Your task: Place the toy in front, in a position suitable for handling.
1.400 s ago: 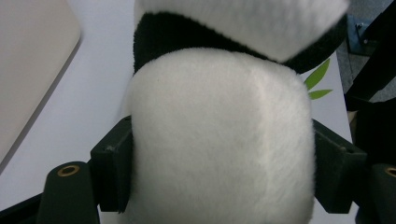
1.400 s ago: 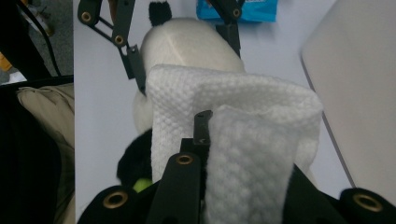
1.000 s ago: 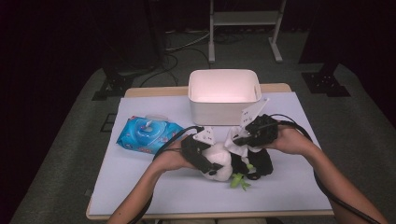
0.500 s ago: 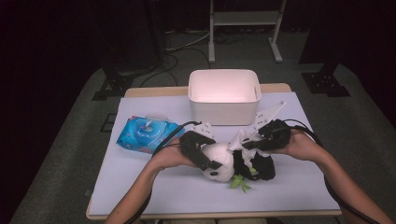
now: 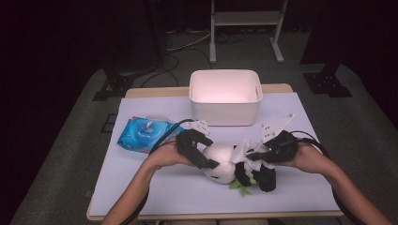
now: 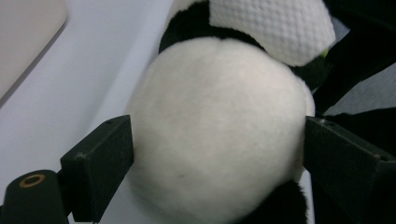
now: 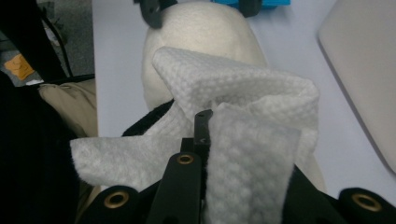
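A: The left hand-held gripper has just been opening its jaws. In the left gripper view they stand spread on either side of the round white head of the black-and-white plush panda toy, the head between them and right at their inner faces. Whether the pads press the fur cannot be told.

B: And the right hand-held gripper?

A: Its jaws are pressed together on a white embossed paper wipe, which is draped against the panda's black-and-white body, just behind the head.

B: So how does the panda lie?

A: Along the near edge of the surface, its long axis running side to side, head toward the left hand-held gripper, dark legs toward the right. The right hand-held gripper sits at its middle and is the nearer one for wiping; any stroke would likely run along that axis.

B: Beyond that?

A: A white rectangular plastic bin by the far edge, and a blue packet of wipes toward the left edge.
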Action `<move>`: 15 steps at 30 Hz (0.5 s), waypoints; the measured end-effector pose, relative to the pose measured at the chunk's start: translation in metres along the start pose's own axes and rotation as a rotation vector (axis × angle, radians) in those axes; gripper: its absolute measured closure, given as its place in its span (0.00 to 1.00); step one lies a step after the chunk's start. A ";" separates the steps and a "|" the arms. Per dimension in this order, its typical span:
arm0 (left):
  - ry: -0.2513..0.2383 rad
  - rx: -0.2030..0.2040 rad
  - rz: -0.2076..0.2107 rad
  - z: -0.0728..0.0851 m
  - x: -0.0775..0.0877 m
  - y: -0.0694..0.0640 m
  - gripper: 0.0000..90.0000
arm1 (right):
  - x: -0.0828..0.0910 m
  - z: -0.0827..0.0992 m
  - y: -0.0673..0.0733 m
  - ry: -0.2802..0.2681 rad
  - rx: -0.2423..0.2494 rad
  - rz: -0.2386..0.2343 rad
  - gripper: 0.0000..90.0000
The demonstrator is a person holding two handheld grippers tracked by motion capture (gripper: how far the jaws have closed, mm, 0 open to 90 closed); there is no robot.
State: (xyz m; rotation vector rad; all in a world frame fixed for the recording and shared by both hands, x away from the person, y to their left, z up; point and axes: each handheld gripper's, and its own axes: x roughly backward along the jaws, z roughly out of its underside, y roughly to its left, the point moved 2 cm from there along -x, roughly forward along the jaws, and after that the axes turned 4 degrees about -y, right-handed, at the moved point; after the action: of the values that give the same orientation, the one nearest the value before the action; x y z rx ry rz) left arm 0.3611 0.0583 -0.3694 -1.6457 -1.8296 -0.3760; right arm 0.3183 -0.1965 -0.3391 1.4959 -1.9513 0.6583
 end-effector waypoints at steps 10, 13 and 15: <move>0.015 0.040 0.068 0.012 -0.010 -0.002 0.16 | -0.001 0.001 0.010 0.009 0.027 -0.027 0.92; 0.024 0.035 0.060 0.013 -0.012 -0.004 0.17 | -0.001 -0.003 0.013 0.013 0.035 -0.014 0.92; 0.038 0.019 0.054 0.013 -0.012 -0.005 0.17 | -0.002 -0.007 0.012 0.012 0.053 -0.013 0.92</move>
State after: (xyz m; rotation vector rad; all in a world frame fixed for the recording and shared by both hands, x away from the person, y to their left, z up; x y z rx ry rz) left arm 0.3526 0.0554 -0.3857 -1.6604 -1.7515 -0.3631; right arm 0.3084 -0.1873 -0.3365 1.5314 -1.9278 0.7164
